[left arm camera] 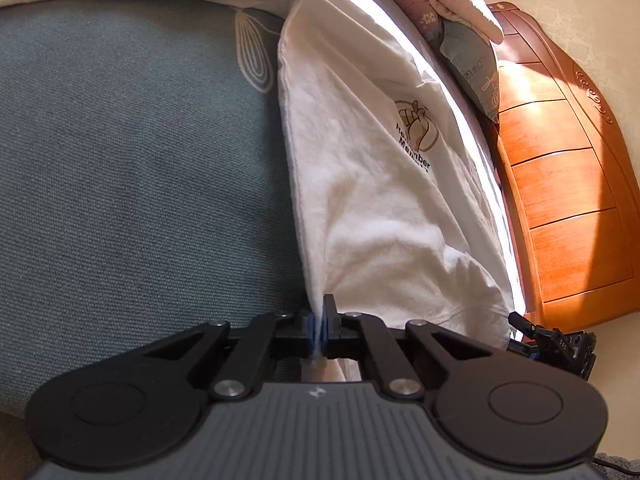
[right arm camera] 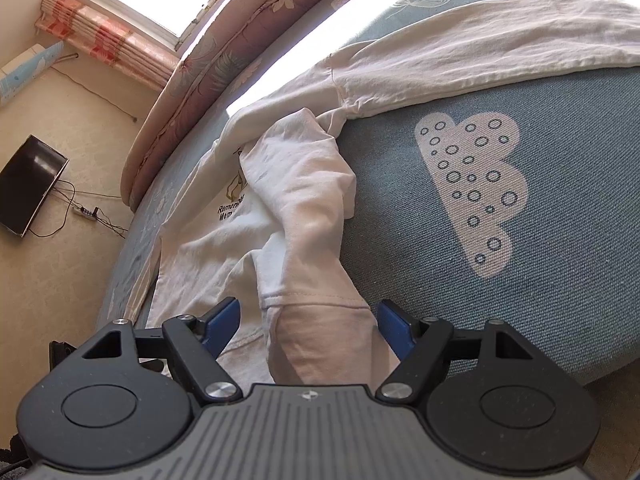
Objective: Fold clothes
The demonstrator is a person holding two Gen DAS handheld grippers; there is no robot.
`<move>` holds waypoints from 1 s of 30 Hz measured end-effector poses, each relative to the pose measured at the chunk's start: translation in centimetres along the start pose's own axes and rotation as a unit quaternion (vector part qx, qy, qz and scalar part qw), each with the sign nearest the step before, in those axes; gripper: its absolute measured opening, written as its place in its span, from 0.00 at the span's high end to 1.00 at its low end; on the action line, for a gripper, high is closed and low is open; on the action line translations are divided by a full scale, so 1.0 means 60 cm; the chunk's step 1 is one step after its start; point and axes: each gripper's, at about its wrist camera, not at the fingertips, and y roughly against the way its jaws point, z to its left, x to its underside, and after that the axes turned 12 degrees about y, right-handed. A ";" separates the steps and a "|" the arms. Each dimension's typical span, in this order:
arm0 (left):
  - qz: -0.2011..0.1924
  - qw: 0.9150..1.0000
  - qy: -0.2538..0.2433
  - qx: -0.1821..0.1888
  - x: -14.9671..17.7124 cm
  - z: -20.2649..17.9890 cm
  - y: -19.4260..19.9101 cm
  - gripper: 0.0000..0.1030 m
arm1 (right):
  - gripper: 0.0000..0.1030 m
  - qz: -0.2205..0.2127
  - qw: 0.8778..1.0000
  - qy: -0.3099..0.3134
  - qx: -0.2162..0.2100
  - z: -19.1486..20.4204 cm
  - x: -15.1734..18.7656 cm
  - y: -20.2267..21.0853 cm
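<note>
1. Left hand-held gripper (left arm camera: 319, 330), lower centre, pinches the white shirt (left arm camera: 360, 200) hem on the blue bed (left arm camera: 132, 160).
2. Right hand-held gripper (right arm camera: 310, 326) stands open astride a sleeve (right arm camera: 316, 216).

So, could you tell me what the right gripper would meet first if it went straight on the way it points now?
Most likely the white shirt: a bunched fold of it already lies between the open jaws of the right gripper, with the blue-grey bedspread under it. Depth is hard to judge here.

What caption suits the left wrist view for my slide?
Left gripper shut on the white shirt's edge, over the blue-grey bedcover.
</note>
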 end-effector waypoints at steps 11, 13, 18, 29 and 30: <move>-0.038 0.997 0.006 -0.065 -0.028 0.017 0.060 0.96 | 0.22 -0.009 1.000 0.010 -0.005 0.003 -0.012 0.010; -0.036 0.996 0.007 -0.076 -0.030 0.019 0.049 0.96 | 0.22 -0.007 1.000 0.008 -0.006 0.001 -0.012 0.006; -0.051 0.994 0.008 -0.092 -0.038 0.020 0.058 0.96 | 0.22 0.002 1.000 0.003 -0.013 -0.002 -0.007 -0.002; -0.086 0.987 -0.062 -0.122 -0.028 -0.043 0.109 0.90 | 0.18 0.002 0.999 -0.025 -0.034 -0.029 -0.010 -0.008; -0.084 0.987 -0.073 -0.119 -0.026 -0.051 0.110 0.89 | 0.18 0.005 0.999 -0.028 -0.040 -0.032 -0.008 -0.012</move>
